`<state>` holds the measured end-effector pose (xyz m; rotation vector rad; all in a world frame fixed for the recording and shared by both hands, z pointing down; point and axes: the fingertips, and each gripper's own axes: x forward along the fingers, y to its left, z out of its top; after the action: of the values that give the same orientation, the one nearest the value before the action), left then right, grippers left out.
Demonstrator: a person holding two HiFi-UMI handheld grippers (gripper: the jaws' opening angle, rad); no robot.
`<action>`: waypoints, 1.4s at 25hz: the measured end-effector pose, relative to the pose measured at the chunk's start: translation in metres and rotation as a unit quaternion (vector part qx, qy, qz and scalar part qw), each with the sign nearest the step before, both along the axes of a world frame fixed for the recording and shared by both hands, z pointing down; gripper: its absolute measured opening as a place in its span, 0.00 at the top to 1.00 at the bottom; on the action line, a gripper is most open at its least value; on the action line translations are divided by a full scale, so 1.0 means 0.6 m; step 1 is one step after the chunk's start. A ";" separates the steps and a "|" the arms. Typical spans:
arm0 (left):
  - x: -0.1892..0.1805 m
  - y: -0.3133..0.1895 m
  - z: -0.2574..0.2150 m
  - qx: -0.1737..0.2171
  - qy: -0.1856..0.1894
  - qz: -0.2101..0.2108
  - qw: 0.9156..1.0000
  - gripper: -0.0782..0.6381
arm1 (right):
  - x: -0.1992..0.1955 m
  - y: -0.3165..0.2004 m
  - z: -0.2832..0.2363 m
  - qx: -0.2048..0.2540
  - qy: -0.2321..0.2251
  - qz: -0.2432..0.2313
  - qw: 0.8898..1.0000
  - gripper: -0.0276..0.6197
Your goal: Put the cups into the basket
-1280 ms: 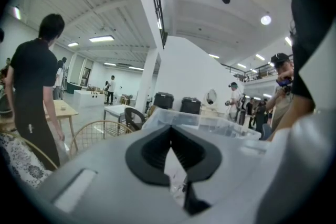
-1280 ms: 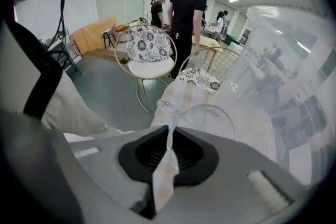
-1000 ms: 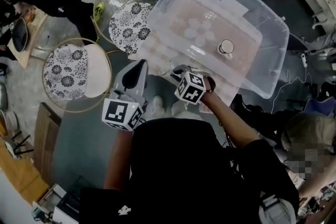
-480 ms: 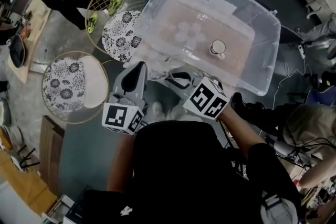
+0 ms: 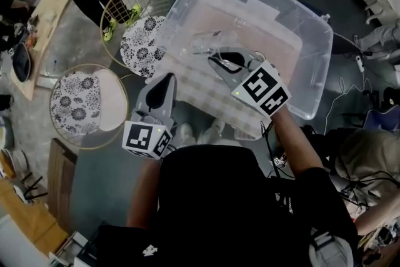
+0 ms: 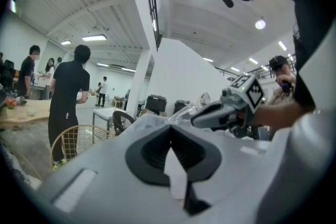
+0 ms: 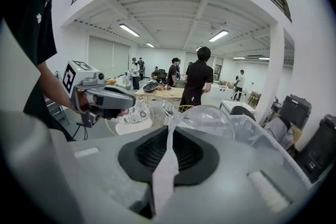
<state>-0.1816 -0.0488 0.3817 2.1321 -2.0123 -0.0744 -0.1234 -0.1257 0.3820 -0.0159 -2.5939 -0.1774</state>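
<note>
Head view: task barely begun by my read. The far basket (image 5: 119, 9) and near basket (image 5: 78, 100), both on the floor at left, show only their floral liners, no cups that I can make out. One clear cup (image 5: 209, 44) is out in the air, pinched at the tip of the right tool (image 5: 217, 59), which hangs over the middle of the clear bin (image 5: 312, 72). The cup sticks out past the tool tip toward the far basket, but is over the bin, not over either basket. The left tool (image 5: 164, 79) sits just beside the bin's near-left wall, between bin and near basket, carrying nothing. Whether more cups wait in the bin I can't tell, since the clear plastic blurs together and the right tool covers part of it. Left gripper view: its jaws meet, tips together, nothing btwn them. The right tool shows up and to the right w/ the cup at its nose, well apart from this tool, and basket wire shows low at left. Right gripper view: jaws near closed, clamped on the cup's thin wall. The cup body bulges just ahead and right of the tips, mouth side toward the tool. A floral liner lies beyond at left, past the left tool. Left to do, as I judge it: carry this cup across to a basket, let go, then fetch any others.
</note>
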 end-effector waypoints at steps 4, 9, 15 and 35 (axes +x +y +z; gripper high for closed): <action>0.001 -0.012 0.002 -0.006 0.000 -0.007 1.000 0.88 | -0.010 -0.080 0.017 0.005 0.013 0.019 1.000 0.91; 0.001 -0.026 -0.013 0.007 0.028 -0.030 0.999 0.88 | -0.025 -0.164 0.090 0.007 0.063 0.037 0.997 0.91; 0.003 -0.042 -0.003 -0.007 0.017 -0.042 0.999 0.88 | -0.045 -0.210 0.225 -0.002 0.149 0.019 0.989 0.91; -0.007 -0.019 0.024 -0.047 0.004 -0.086 0.995 0.88 | -0.028 -0.210 0.508 0.044 0.344 -0.073 0.935 0.91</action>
<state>-0.1861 -0.0603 0.3960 1.8960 -2.1469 -0.0161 -0.1399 -0.2517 0.6868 -0.2025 -1.8811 -0.2850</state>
